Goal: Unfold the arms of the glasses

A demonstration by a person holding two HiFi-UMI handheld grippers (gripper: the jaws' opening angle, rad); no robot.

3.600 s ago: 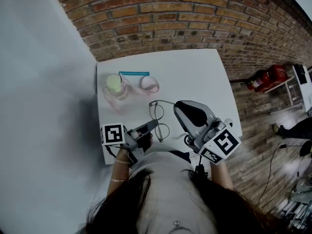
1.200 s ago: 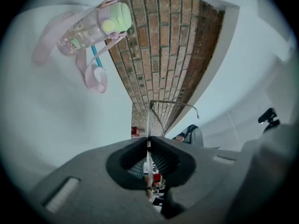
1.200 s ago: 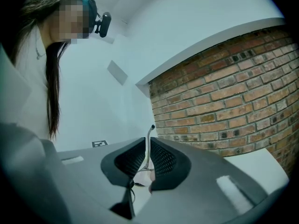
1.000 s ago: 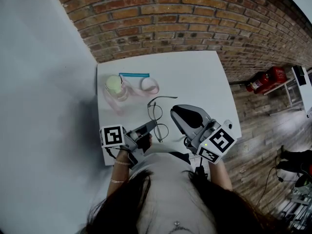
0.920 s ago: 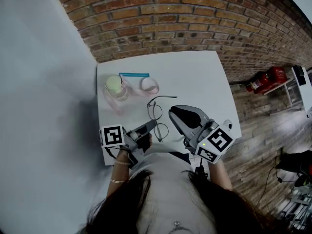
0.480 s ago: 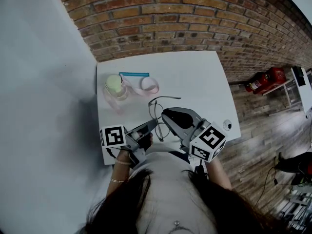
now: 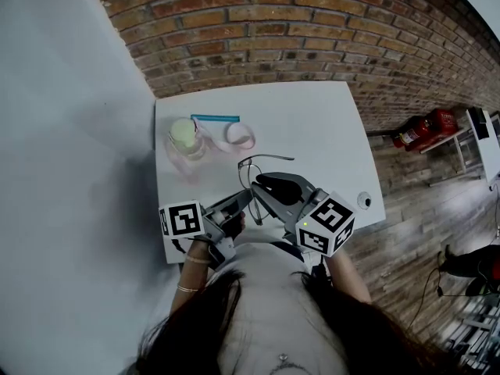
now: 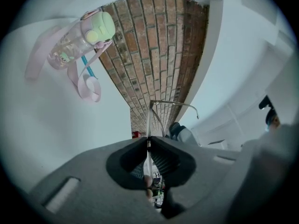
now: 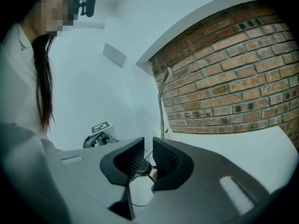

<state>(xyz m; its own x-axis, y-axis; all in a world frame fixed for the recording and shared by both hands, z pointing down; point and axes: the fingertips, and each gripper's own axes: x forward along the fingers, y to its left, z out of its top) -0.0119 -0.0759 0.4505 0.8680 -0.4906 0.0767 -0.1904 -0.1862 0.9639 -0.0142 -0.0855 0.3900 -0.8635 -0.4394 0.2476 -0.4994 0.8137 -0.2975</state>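
Note:
The thin wire-framed glasses (image 7: 244, 167) are held just above the white table (image 7: 312, 123) near its front edge, one arm (image 7: 275, 157) swung out to the right. My left gripper (image 7: 248, 196) comes in from the lower left, shut on the frame rim (image 8: 149, 122). My right gripper (image 7: 255, 184) reaches in from the right, right against the glasses. In the right gripper view its jaws (image 9: 148, 148) stand a narrow gap apart, with part of the frame low between them and the unfolded arm (image 9: 161, 101) rising straight above.
A clear bottle with a pale green lid (image 7: 183, 137), its pink strap (image 7: 241, 137) and a blue strip (image 7: 215, 119) lie at the table's back left. A brick wall runs behind. A red fire extinguisher (image 7: 426, 126) lies on the wooden floor to the right.
My right gripper has travelled left from the table's right side up to the glasses. The glasses' far arm has swung out to the right. The left gripper has kept its hold.

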